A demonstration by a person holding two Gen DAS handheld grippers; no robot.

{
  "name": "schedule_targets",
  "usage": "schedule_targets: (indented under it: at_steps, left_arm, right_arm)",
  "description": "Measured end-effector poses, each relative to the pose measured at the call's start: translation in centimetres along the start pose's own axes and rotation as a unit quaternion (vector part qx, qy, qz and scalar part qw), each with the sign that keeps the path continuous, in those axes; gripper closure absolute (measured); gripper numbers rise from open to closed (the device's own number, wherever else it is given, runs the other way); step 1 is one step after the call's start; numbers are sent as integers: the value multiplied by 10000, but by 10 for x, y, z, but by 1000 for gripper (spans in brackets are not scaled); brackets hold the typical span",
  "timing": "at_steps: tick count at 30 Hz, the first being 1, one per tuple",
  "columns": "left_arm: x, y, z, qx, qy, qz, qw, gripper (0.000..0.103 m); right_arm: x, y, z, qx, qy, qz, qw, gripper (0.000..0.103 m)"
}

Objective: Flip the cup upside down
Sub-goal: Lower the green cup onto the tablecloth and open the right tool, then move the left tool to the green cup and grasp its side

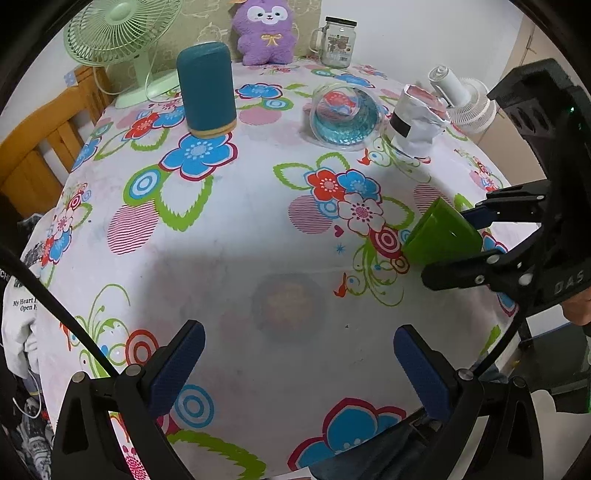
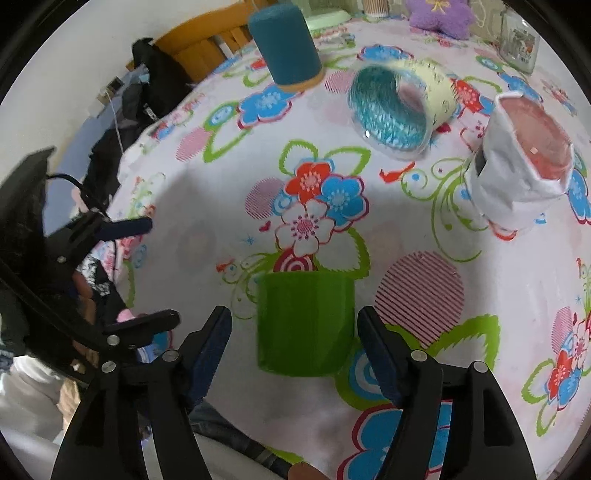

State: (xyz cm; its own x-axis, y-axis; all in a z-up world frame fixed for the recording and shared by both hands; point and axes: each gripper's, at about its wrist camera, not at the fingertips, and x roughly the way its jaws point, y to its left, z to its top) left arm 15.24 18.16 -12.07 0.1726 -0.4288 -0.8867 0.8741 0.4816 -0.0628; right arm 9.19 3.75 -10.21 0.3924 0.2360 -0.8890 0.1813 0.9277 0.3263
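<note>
The green cup (image 2: 304, 321) lies between the fingers of my right gripper (image 2: 295, 332), with a gap showing on each side, and looks slightly blurred. In the left wrist view the same cup (image 1: 441, 234) sits between the right gripper's two fingers (image 1: 450, 245) at the right, tilted with its rim toward the table's middle, just above the floral cloth. I cannot tell whether the pads touch it. My left gripper (image 1: 299, 360) is open and empty over the near part of the table.
A teal cylinder (image 1: 207, 86), a clear container with blue beads on its side (image 1: 345, 114), a white paper-wrapped cup (image 1: 417, 118), a glass jar (image 1: 338, 40), a purple plush (image 1: 266, 31), a green fan (image 1: 118, 37) and a small white fan (image 1: 465, 99) stand at the back.
</note>
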Motion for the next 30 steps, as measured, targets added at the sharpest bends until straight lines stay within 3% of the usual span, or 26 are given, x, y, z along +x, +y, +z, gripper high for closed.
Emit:
schedule_targets:
  at_steps: [7,14,21,30]
  left_arm:
    - [-10,-5,9,-262,-196,-212,9992,0]
    - [-7,-14,28,-731,-371,-497,9954,0]
    - [1,-38,36,-1082,-400,-576,9916,0]
    - [20,-74,44,-1797,-244,-847,9798,0]
  right_arm:
    - [-52,-8,0,-91,-376,305,9988,25]
    - [-95,-25,-25,-410,-647,40,9971,24]
    - [-119,-50,-52,-426,-893,-250,9948,24]
    - [-126,-104,-65,132,-1076,-45,9941,24]
